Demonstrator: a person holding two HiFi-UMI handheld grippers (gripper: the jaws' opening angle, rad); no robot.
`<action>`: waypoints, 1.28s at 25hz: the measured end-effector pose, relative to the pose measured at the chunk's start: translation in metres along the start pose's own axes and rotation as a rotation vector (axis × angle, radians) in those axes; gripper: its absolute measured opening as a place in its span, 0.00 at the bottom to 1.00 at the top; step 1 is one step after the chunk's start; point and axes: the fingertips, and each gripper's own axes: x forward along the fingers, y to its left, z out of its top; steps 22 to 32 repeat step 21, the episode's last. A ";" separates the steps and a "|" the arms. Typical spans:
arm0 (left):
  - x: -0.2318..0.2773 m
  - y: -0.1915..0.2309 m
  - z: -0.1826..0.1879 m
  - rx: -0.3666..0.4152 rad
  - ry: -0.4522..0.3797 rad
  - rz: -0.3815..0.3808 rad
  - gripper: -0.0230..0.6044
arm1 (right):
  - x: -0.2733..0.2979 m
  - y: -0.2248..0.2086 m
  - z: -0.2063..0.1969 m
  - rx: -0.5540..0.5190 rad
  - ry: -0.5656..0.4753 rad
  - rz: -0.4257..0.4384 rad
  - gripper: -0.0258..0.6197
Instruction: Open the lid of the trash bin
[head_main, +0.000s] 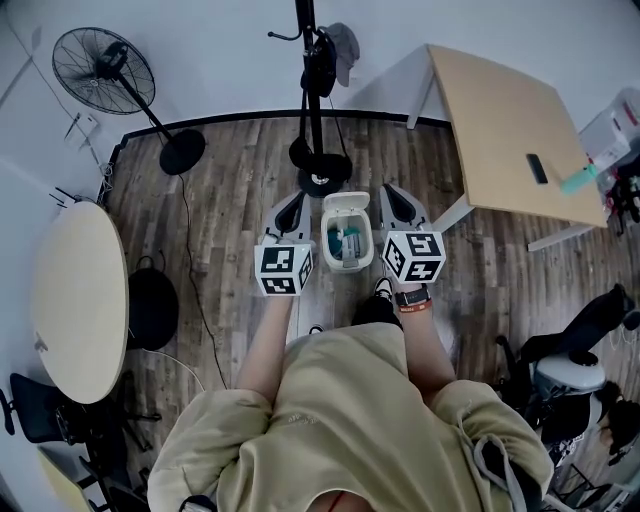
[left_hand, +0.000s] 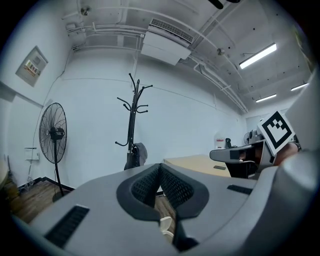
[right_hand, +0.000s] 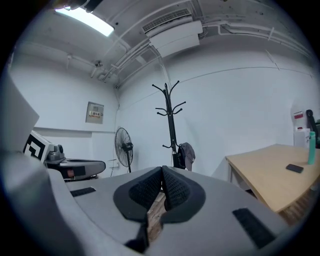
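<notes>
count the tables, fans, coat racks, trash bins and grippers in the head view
tables: 2 (round table, rectangular table)
fan: 1
coat rack: 1
trash bin: 1
grippers: 2 (left gripper, right gripper)
total: 7

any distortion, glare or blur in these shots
Head view: evenly lit and sharp, fisheye bending the walls around the trash bin. Left gripper view: dark round vignette, ceiling light bright without flare, fingers large in the foreground. Right gripper view: same vignette, coat stand sharp.
</notes>
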 end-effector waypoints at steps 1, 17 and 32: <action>0.000 -0.001 0.001 -0.004 -0.003 -0.005 0.07 | -0.001 0.000 -0.001 0.003 0.001 0.000 0.06; 0.024 0.016 -0.047 -0.146 0.017 0.019 0.08 | 0.034 -0.009 -0.035 -0.029 0.088 0.074 0.06; 0.043 0.030 -0.124 -0.267 0.192 -0.026 0.08 | 0.074 -0.025 -0.066 -0.037 0.165 0.127 0.06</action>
